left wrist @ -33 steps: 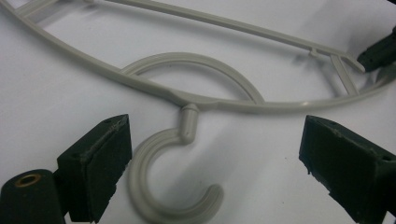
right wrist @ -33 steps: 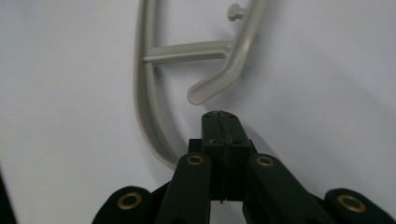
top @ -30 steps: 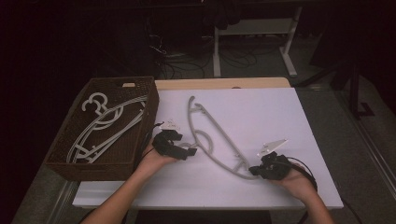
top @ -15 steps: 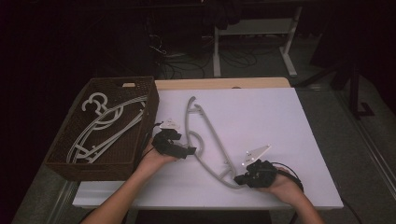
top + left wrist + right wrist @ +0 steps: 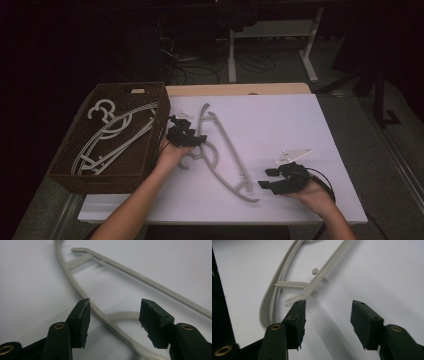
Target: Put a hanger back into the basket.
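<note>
A pale grey plastic hanger (image 5: pixel 226 146) lies slanted on the white table (image 5: pixel 280 120), hook toward the left. My left gripper (image 5: pixel 199 141) is open at the hanger's hook and middle. In the left gripper view the hanger (image 5: pixel 82 293) runs between the spread jaws of that gripper (image 5: pixel 113 320), and no pad touches it. My right gripper (image 5: pixel 264 179) is open near the table's front, just right of the hanger's near end. The right gripper view shows the hanger's end (image 5: pixel 312 285) beyond the left jaw, with bare table between the jaws of the gripper (image 5: pixel 328 322).
A brown wicker basket (image 5: pixel 107 182) stands at the table's left edge, close beside my left hand, and holds several white hangers (image 5: pixel 115 135). Bare tabletop stretches to the right and back. Dark floor, cables and a table frame (image 5: pixel 232 50) lie beyond.
The hanger has slid left and toward the front. My right gripper moved left with it, then eased back and now stands apart from its end. My left gripper has hardly moved.
</note>
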### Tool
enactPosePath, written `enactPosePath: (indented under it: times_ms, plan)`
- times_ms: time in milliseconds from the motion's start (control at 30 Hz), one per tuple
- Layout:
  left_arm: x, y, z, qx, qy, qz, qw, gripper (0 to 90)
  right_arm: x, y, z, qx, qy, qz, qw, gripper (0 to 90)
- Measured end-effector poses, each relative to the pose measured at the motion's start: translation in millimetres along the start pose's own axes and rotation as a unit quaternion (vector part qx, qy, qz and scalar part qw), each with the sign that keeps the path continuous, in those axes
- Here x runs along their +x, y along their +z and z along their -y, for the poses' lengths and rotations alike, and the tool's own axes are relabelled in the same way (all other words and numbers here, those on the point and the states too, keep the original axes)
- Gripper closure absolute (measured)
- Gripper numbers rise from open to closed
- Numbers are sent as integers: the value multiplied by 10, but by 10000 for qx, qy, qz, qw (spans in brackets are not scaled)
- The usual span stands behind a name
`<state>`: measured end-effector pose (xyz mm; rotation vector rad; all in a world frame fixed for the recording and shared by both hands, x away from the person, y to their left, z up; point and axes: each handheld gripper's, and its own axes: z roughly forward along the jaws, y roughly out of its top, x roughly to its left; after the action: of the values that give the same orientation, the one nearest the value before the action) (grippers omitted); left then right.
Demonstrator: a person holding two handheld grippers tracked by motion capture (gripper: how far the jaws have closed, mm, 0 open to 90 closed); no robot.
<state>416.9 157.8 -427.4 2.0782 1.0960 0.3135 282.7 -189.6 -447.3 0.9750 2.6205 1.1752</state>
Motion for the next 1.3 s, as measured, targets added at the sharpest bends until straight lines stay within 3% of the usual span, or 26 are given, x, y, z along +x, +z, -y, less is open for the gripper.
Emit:
enactPosePath:
  times_ms: [167,433,500,667,733,833,933,1100,1300]
  plan:
    - [155,192,-109,64,-325,1,9995,468,-44,-13,15,-45,78,93,9999,422]
    - [355,418,-290,78,-548,-212,9982,634,-69,-36,20,-126,191,168,9996,417]
    - [376,444,-332,80,-557,-210,9982,661,-74,-41,22,-149,192,173,9996,417]
    - [424,538,-413,165,-607,-473,9969,717,-83,-42,21,-161,202,196,9995,419]
    - [443,587,-419,211,-681,-437,9965,727,-82,-45,21,-165,204,202,9995,420]
    - [440,641,-421,336,-567,-557,9963,743,-83,-54,23,-189,194,214,9994,421]
    - [461,659,-419,317,-643,-530,9960,764,-88,-63,26,-211,205,234,9993,423]
    - [422,705,-461,329,-540,-533,9966,769,-90,-72,22,-253,237,249,9991,426]
    - [250,855,-586,376,-317,-346,9982,785,-84,-89,16,-310,212,265,9989,429]
